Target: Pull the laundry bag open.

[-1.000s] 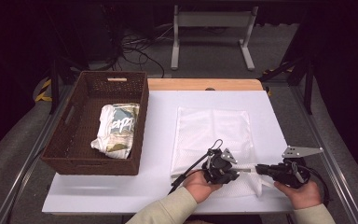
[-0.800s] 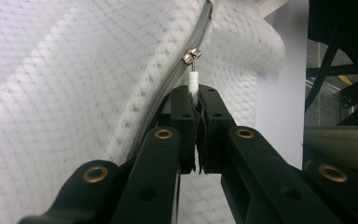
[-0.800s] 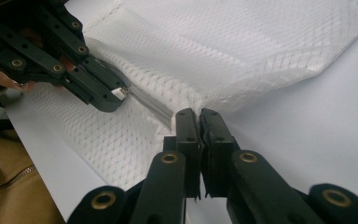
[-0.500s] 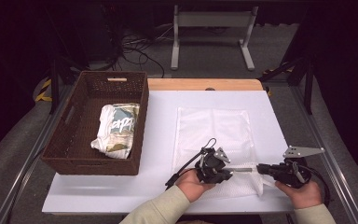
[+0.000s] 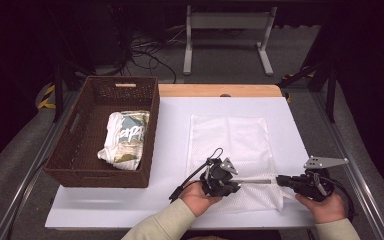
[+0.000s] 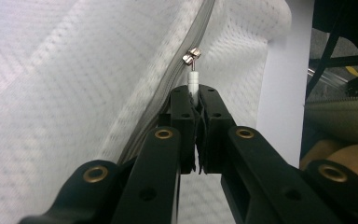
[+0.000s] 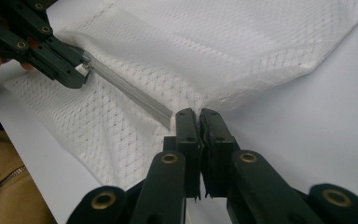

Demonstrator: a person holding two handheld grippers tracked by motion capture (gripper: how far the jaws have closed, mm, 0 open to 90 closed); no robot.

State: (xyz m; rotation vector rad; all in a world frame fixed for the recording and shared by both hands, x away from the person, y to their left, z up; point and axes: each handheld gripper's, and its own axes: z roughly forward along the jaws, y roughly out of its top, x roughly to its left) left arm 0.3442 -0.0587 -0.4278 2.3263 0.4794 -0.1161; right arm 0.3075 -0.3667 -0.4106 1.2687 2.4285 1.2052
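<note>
White mesh-cloth bag (image 5: 230, 145), woven wicker basket (image 5: 80, 145), matt table (image 5: 170, 115)

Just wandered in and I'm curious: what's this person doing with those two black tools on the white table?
A person is working the zipper on a white mesh laundry bag lying flat on the white table. The left gripper is shut on the small white zipper pull, while the right gripper pinches the bag's corner at the zipper's end. A brown wicker basket holding folded printed cloth sits aside.
</note>
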